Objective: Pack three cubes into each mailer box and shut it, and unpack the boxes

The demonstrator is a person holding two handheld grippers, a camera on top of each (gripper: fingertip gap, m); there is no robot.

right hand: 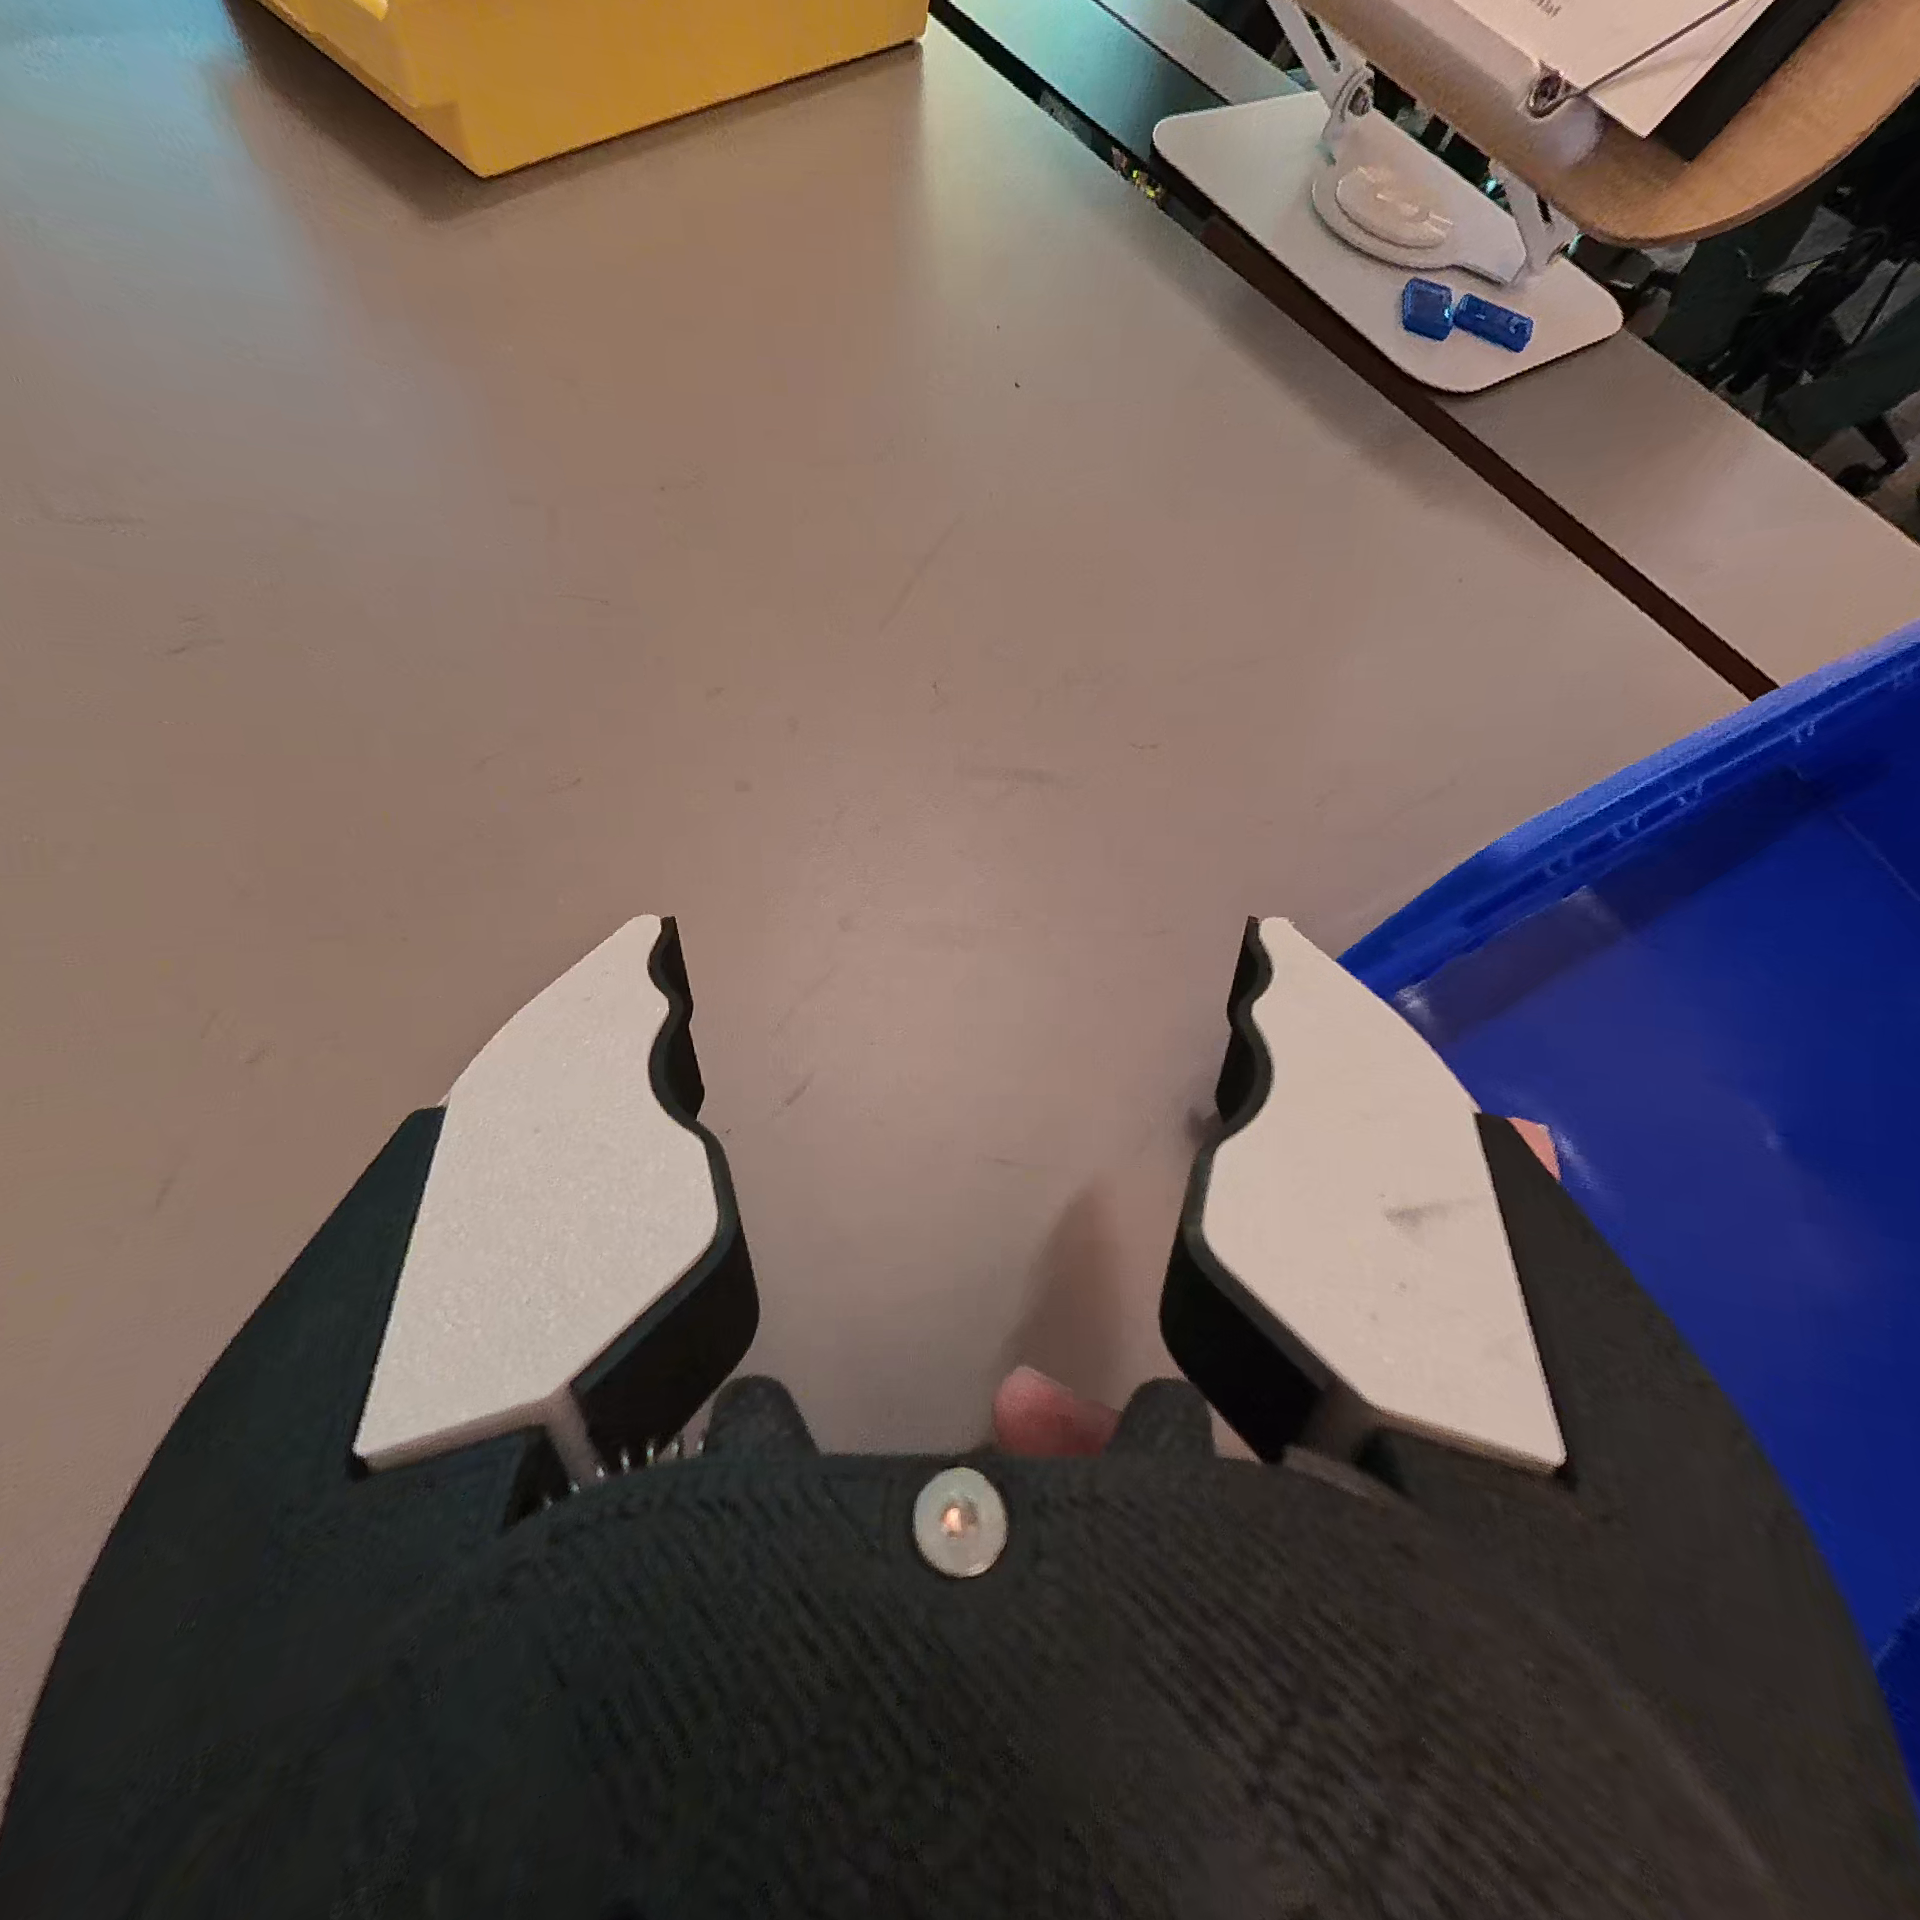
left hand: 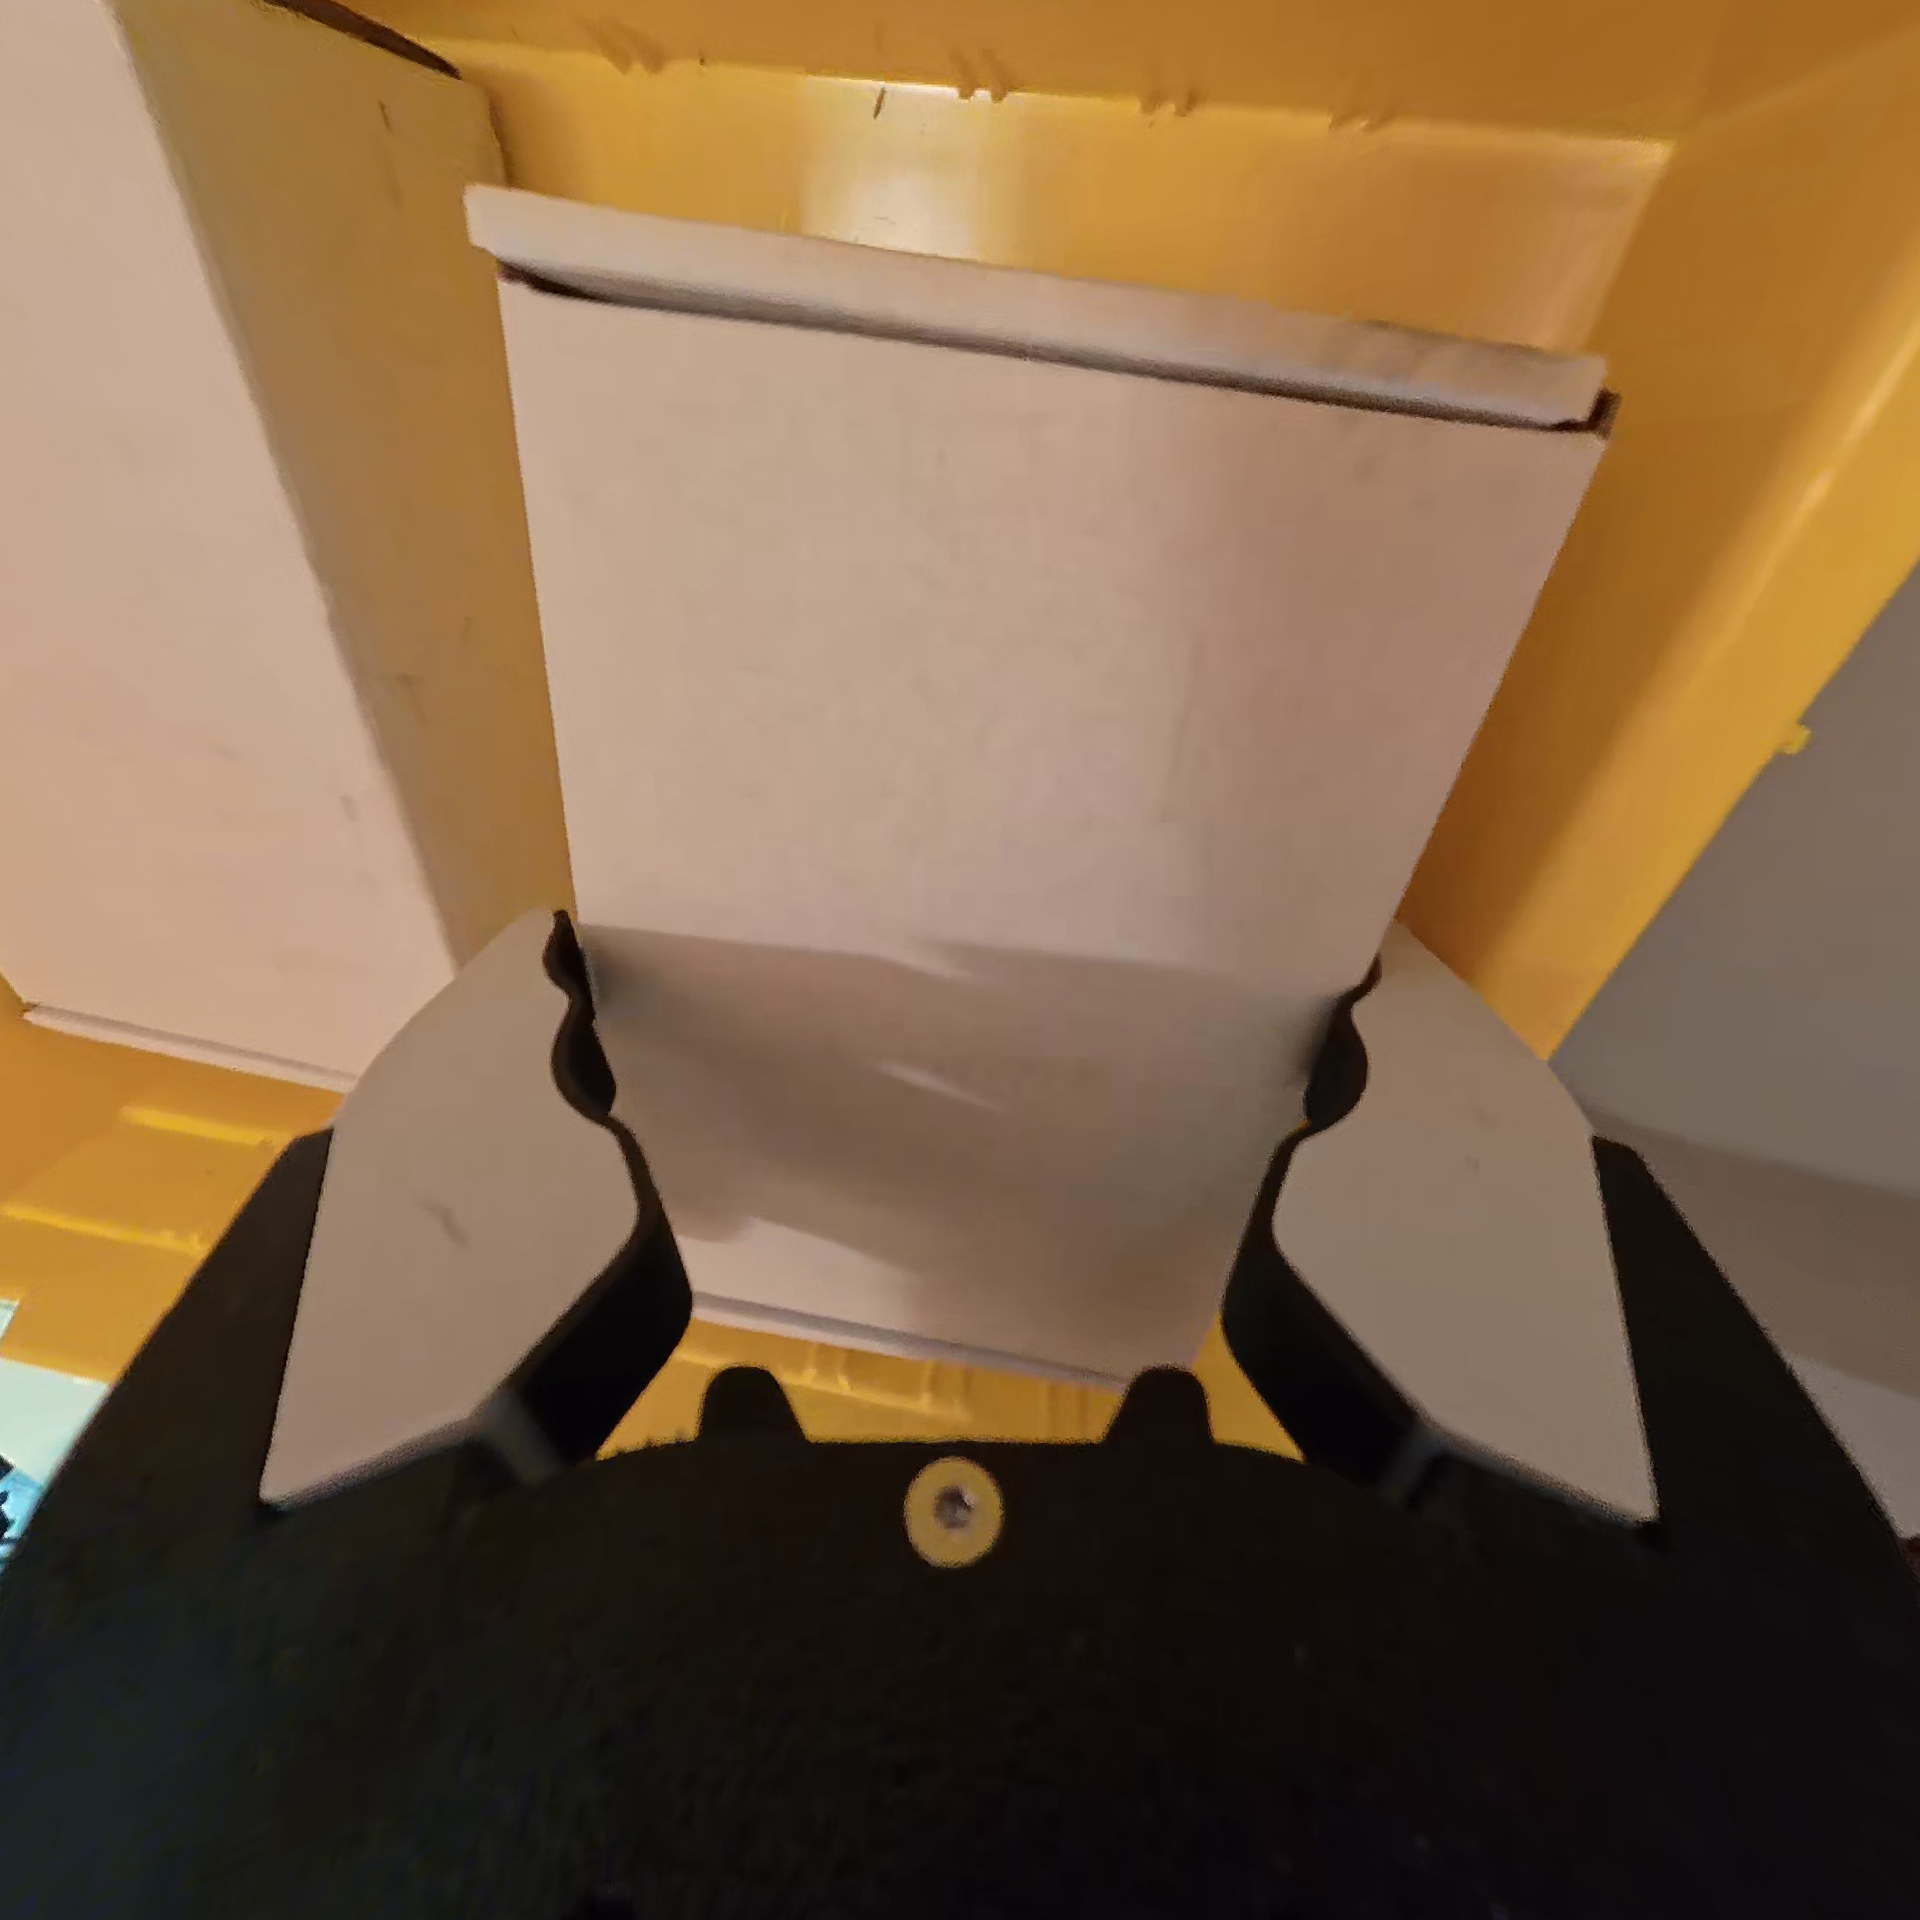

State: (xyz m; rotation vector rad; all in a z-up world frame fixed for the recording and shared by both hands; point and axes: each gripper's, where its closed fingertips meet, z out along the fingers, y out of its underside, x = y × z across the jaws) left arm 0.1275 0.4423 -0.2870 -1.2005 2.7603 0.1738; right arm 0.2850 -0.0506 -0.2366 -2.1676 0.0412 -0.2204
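In the left wrist view my left gripper is shut on a closed white mailer box, with one finger on each side of the box's near end. The box hangs inside a yellow bin. A second white mailer box lies in the bin to the left. In the right wrist view my right gripper is open and empty above the grey table. No cubes show in either view.
A blue bin stands just right of my right gripper. The yellow bin's corner is at the far left of the table. Beyond the table's edge stand a white stand base with two small blue parts.
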